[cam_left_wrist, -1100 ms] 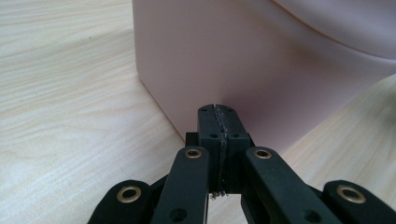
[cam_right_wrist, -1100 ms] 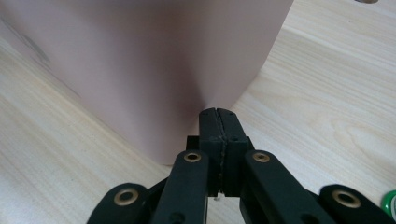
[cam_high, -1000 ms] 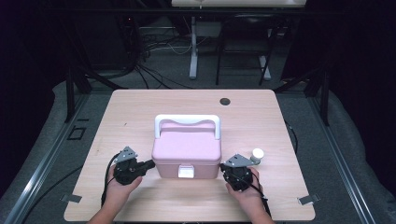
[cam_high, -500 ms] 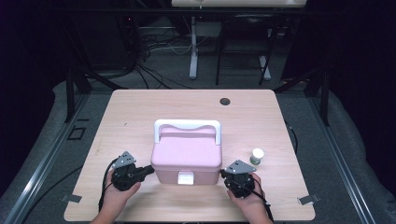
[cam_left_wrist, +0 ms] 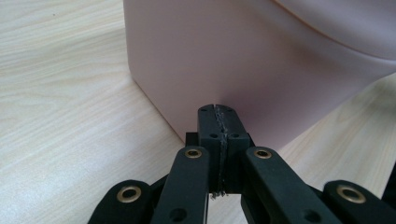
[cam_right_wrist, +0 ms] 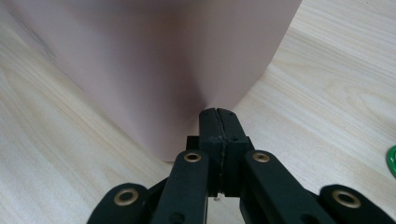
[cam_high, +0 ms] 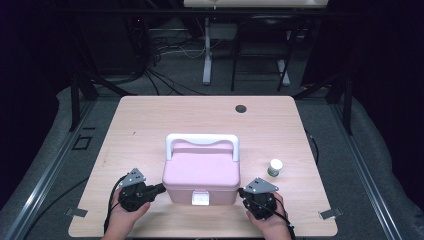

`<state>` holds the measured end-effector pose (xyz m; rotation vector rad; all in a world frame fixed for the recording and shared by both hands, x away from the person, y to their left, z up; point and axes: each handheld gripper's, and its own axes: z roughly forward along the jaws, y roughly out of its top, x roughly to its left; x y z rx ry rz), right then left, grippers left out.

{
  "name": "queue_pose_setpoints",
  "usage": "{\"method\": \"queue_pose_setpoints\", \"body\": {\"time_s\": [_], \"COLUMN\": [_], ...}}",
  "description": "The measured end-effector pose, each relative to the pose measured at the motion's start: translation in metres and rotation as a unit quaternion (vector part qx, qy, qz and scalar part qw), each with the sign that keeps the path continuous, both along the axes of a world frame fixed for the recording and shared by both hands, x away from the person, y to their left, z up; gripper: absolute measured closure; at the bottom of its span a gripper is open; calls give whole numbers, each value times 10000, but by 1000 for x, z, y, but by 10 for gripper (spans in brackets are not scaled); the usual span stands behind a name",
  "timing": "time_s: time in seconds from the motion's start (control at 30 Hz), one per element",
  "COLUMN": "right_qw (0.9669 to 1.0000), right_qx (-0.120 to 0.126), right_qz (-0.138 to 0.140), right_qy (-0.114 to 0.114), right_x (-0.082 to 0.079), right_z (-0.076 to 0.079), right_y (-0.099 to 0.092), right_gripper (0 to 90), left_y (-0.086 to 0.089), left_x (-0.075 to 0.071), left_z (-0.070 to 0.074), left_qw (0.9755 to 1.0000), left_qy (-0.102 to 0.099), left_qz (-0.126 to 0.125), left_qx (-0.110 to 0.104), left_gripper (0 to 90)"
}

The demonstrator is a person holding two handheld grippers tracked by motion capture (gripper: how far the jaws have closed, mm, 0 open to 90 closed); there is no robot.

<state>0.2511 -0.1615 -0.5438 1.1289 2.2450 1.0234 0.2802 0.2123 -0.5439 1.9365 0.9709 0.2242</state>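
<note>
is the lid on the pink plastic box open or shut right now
Shut. The pink plastic box has its lid lying flat on the base, the white front latch down across the seam, the white handle folded back.

High view: fixed above the person's edge of the table (cam_high: pixel 150 120), facing forward and down; far enough back to take in the whole tabletop, with the pink box (cam_high: pixel 201 172) near the front centre.
Left gripper view: rides the left gripper (cam_left_wrist: pixel 218 112), low over the wood, looking along its closed jaws at the pink box's (cam_left_wrist: pixel 243 60) wall from very close.
Right gripper view: rides the right gripper (cam_right_wrist: pixel 218 113), equally low and close, facing the pink box (cam_right_wrist: pixel 159 60) at its opposite corner.
Shared ground: all three take in the pink box and the pale wood beside it; the high view also takes in the left gripper (cam_high: pixel 159 188) and right gripper (cam_high: pixel 241 191) flanking the box.
</note>
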Motion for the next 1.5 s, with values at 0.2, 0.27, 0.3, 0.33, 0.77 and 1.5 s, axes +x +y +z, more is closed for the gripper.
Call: {"method": "queue_pose_setpoints", "body": {"time_s": [0.2,0.27,0.3,0.33,0.77,1.5], "right_qw": [10000,10000,10000,10000,9999,9994], "right_qx": [-47,-20,-36,-29,37,237], "right_qz": [54,39,41,54,98,140], "right_qy": [3,17,34,5,66,211], "right_x": [-7,-8,-9,-9,-22,-23], "right_z": [1,1,1,0,1,-1], "right_y": [-2,-2,-3,-4,-8,-20], "right_gripper": [900,900,900,900,900,754], "left_y": [-1,-1,-1,-1,-2,5], "left_x": [-7,-9,-10,-11,-22,-19], "left_z": [0,0,0,0,0,0], "left_qw": [10000,10000,9999,10000,9998,9994], "left_qy": [23,24,34,22,38,236], "left_qz": [-76,-92,-94,-95,-206,-241], "left_qx": [4,1,-14,-18,-9,-49], "left_gripper": [900,900,900,900,900,734]}}
